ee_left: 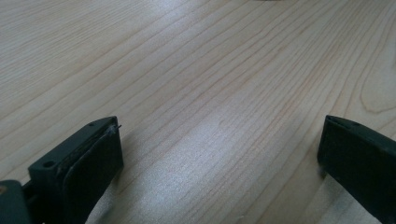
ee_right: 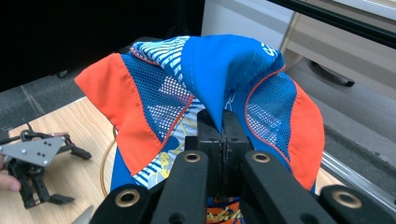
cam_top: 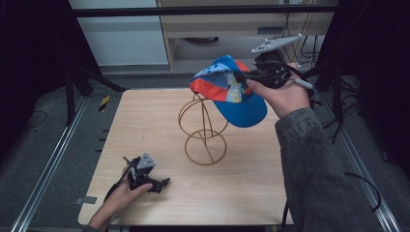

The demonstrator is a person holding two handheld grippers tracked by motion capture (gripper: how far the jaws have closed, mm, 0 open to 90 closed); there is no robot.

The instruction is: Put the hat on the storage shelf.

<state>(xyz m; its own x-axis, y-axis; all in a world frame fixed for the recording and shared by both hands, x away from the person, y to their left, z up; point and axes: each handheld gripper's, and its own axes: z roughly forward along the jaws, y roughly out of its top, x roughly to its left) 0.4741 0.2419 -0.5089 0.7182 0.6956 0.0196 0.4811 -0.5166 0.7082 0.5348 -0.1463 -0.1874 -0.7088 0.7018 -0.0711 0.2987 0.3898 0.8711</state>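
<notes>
R gripper: jaws pinched tight together on a fold of the blue/orange cap, held up in the air just above the top loop of the wire stand, mid-table. L gripper: jaws wide apart, nothing btwn them, resting low on the wooden table near its front-left corner, well apart from cap.

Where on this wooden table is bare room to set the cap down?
Bare wood lies left of the gold wire stand, between it and the light wooden table edge, and along the right side. The near-left corner holds the left gripper; the right gripper holds the blue-and-orange cap.
</notes>
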